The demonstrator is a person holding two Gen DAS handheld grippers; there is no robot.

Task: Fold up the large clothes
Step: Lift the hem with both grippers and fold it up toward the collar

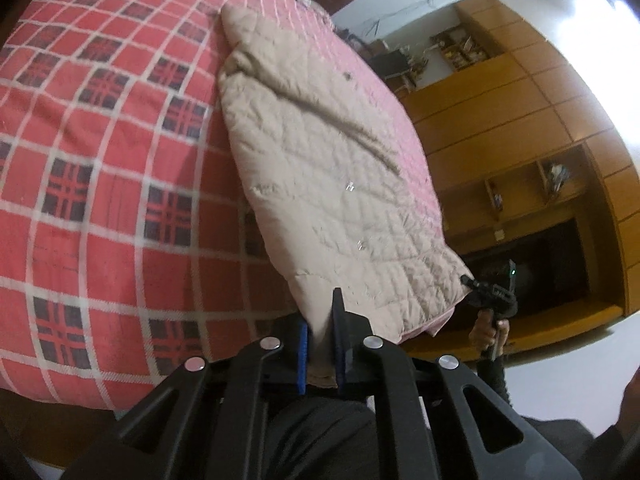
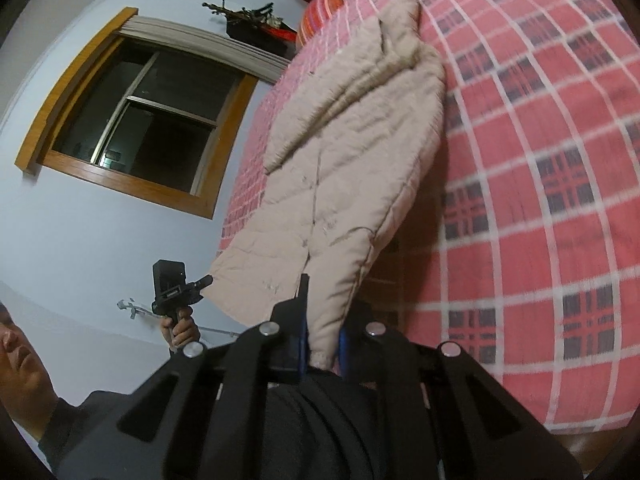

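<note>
Fabric fills both wrist views: a beige quilted padded coat (image 1: 320, 152) lies stretched lengthwise over a bed covered by a red blanket with white grid lines and dark plaid squares (image 1: 100, 184). In the left wrist view the coat runs from 11 o'clock down to 6 o'clock, where the left gripper (image 1: 321, 340), black with blue pads, is clenched on one lower corner of the hem, the cloth bunched between its jaws. At 4 o'clock in that view the right gripper (image 1: 466, 280) meets the other hem corner, with a hand (image 1: 488, 334) around its grip below; honey-coloured wooden cabinets with open shelves (image 1: 520, 128) stand behind it. The right wrist view shows the right gripper (image 2: 323, 320) pinched tight on its own corner at 6 o'clock, the coat (image 2: 352, 152) rising toward 12 o'clock across the plaid blanket (image 2: 540, 200). At 8 o'clock there the left gripper (image 2: 206, 280) touches the far hem corner, held by a hand (image 2: 182, 326). A wood-framed window with dark panes (image 2: 140, 120) sits at 10 o'clock.
</note>
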